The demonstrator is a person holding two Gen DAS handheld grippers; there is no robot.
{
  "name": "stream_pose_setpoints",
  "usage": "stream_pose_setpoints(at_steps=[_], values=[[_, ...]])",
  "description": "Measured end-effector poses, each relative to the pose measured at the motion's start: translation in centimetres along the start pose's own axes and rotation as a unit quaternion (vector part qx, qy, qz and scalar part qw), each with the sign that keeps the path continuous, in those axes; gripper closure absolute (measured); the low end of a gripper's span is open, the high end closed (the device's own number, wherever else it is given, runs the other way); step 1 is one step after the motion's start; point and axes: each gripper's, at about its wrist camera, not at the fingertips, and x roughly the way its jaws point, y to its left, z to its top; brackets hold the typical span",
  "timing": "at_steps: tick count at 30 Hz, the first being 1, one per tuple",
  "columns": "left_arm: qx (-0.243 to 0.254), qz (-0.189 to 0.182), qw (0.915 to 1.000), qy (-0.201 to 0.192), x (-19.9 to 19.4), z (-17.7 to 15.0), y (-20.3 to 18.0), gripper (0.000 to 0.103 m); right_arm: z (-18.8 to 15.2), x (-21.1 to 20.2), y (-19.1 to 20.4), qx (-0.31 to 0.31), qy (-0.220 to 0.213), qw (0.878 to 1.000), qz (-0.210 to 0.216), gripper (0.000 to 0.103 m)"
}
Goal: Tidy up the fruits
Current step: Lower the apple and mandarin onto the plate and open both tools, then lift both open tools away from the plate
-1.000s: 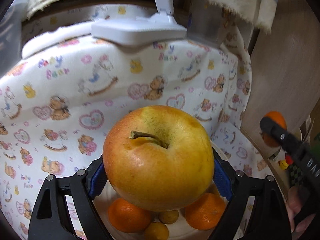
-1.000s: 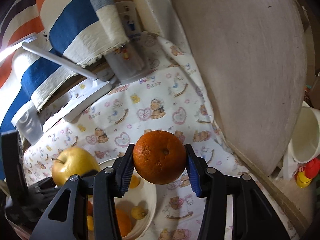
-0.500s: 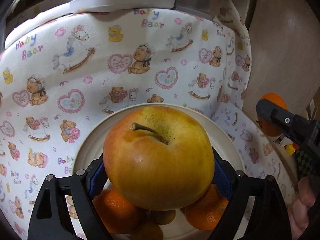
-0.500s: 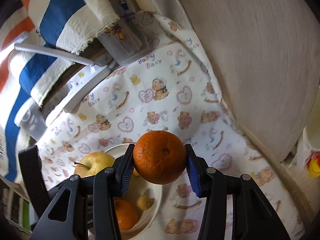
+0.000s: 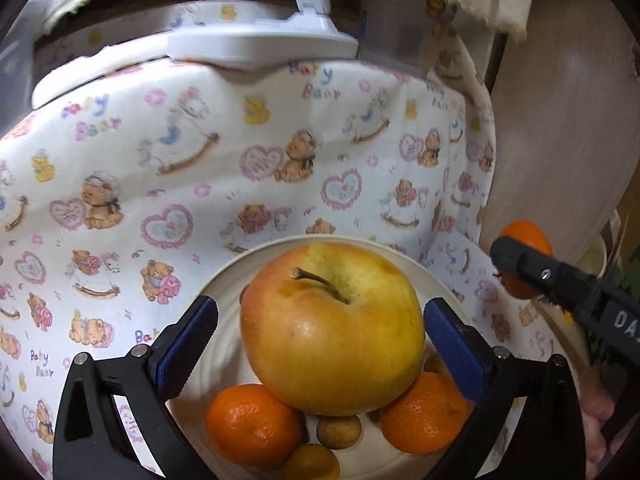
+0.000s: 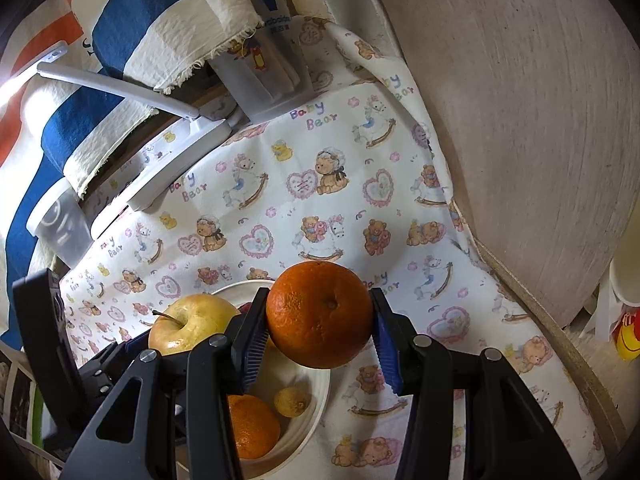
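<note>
Since 0.5 s ago, left gripper [image 5: 320,332] jaws have parted off the large yellow-red apple [image 5: 332,328], now resting on fruit in the round white bowl [image 5: 224,276]. Right gripper [image 6: 318,330] clamps the round orange [image 6: 320,314] beside the bowl; lower bowl contents partly hidden.

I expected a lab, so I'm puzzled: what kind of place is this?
Most likely a home, not a lab. A child's Baby Bear cloth covers the table, a striped fabric hangs behind it, and a white bowl holds everyday fruit.
</note>
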Motion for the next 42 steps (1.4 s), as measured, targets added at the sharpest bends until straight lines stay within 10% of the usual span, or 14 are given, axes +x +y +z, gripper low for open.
stream_pose_setpoints(at_steps=[12,23,42], values=[[0.019,0.064,0.9888,-0.134,-9.2,-0.1,2.3,0.001,-1.2,0.8,2.1,-0.046,0.021,0.999,0.013,0.054],[0.042,0.094,0.9839,-0.146,-12.7,-3.9,3.8,0.001,-2.9,3.0,3.1,-0.074,0.062,0.995,-0.006,0.053],[0.018,0.126,0.9735,-0.191,-17.4,-8.0,5.9,0.001,-2.0,-2.6,5.4,-0.099,-0.051,0.994,0.002,0.020]])
